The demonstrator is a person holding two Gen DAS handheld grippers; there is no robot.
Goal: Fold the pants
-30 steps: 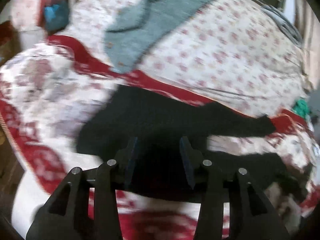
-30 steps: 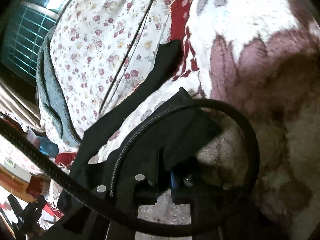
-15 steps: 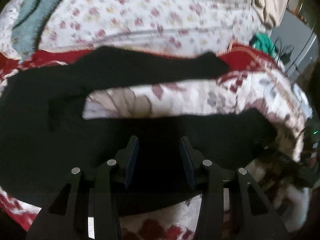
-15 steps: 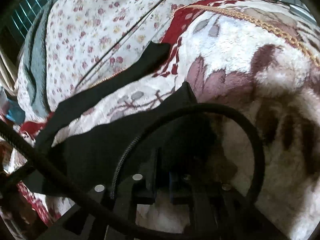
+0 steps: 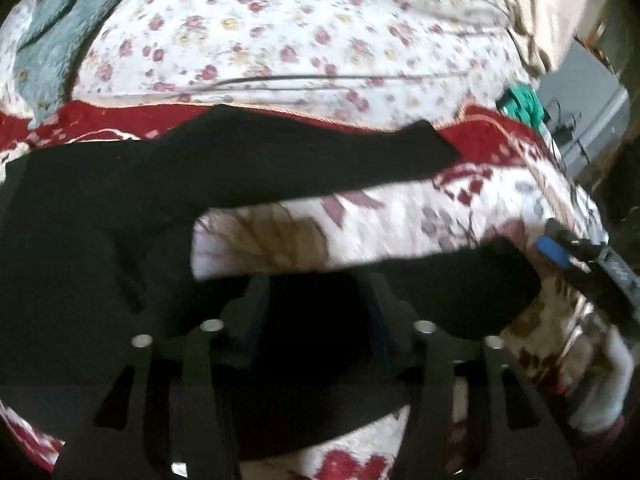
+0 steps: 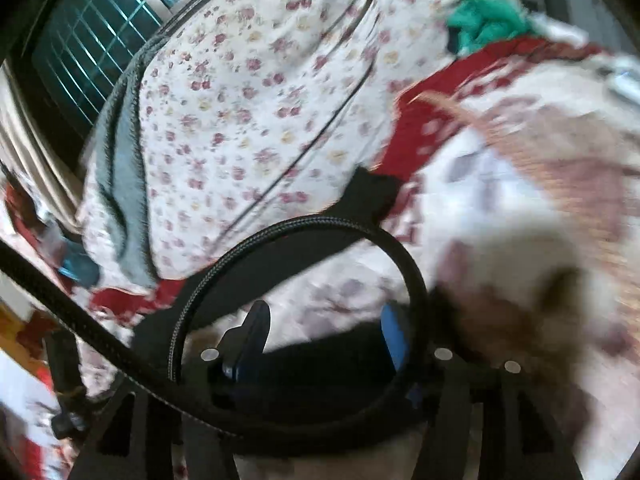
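Over the black pants [image 5: 120,208] both tongs (left [image 5: 318,308], right [image 6: 326,334]) are opening, pinching nothing.

Left wrist view: set close above the black pants [image 5: 120,248], facing steeply down along its 2 fingers, the floral sheet [image 5: 304,32] beyond the pants. Right wrist view: also tilted down, close over the pants' [image 6: 340,360] leg end, a looped cable [image 6: 304,232] across the lens. Shared by both: pants, red-and-white blanket [image 5: 400,220], floral sheet, green cloth [image 5: 524,104].
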